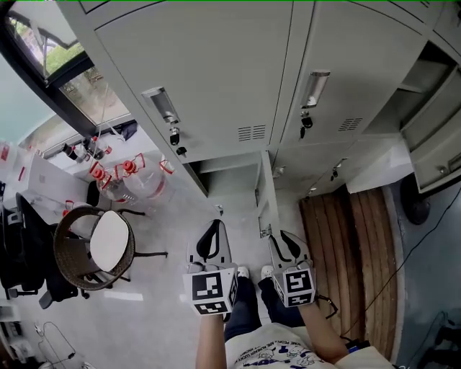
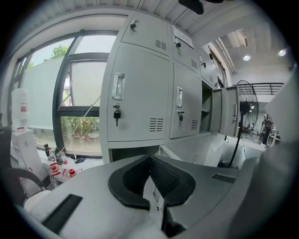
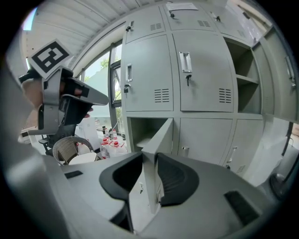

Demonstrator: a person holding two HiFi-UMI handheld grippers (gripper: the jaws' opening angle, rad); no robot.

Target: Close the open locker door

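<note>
My right gripper (image 3: 150,161) is pinched on the door's (image 3: 161,133) free edge, left gripper (image 2: 149,161) closed and empty. It's stiff thin steel, so it should swing light.

Readable text: none in any view.
Cube on the left tongs (image 1: 213,225): black-and-white square codes, no letters or digits.
Cube on the right tongs (image 1: 281,236): the same kind of codes.
Top locker label (image 3: 180,6): white strip, print too small to read.
Shirt (image 1: 288,352): blue print, illegible.
Jugs (image 1: 137,176): red tags, no legible wording.
</note>
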